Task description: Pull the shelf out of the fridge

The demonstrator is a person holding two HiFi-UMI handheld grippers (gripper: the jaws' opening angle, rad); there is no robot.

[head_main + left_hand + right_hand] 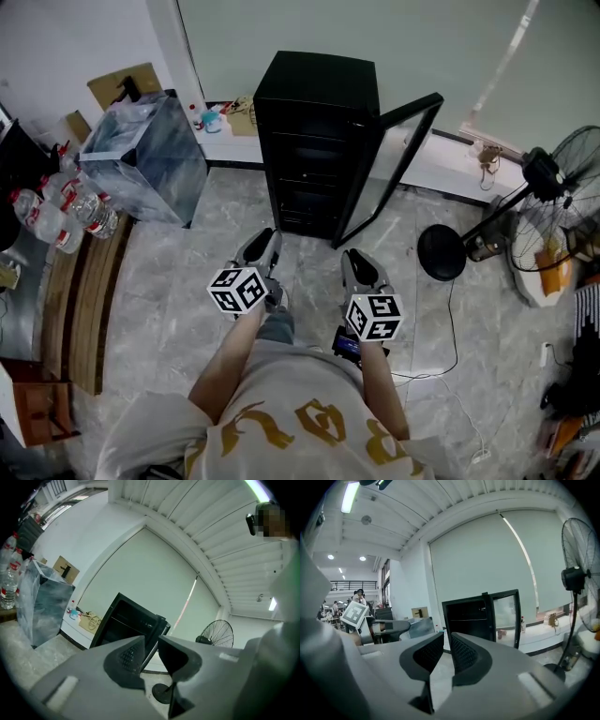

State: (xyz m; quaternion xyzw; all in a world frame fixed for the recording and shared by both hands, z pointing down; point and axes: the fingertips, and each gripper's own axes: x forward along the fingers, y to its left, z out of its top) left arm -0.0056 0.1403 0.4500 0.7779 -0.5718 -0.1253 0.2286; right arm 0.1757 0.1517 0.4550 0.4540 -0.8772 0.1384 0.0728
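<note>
A black mini fridge stands on the tiled floor ahead of me, its glass door swung open to the right. Dark shelves show inside, all within the cabinet. My left gripper and right gripper hover side by side in front of the fridge, well short of it. The left gripper view shows the fridge beyond my left gripper, jaws almost together and empty. The right gripper view shows the fridge past my right gripper, jaws nearly touching, holding nothing.
A clear plastic bin and water bottles sit left, beside a wooden bench. Right of the door are a round black stand base, a floor fan and a cable on the floor.
</note>
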